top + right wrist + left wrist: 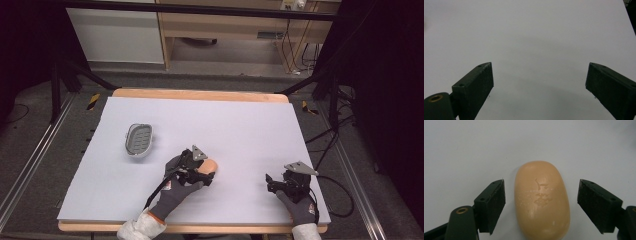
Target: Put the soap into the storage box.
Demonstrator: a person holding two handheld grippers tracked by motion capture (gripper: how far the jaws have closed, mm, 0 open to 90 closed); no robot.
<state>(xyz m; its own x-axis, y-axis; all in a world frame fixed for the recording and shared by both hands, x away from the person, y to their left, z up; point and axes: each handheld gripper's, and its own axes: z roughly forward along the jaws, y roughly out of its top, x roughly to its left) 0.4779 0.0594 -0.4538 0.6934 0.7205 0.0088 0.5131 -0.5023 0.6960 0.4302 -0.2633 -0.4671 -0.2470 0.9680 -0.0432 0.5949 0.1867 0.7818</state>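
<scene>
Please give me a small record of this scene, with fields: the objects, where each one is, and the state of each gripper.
object in hand: orange soap bar, lying flat on the table, a stamped mark on top
left gripper: open, one jaw on each side of the soap bar, not touching it
right gripper: open, nothing between the jaws, over bare table
soap dish: grey, apart from the soap bar, farther from the person and to the left
table: pale cover on a wooden top
</scene>
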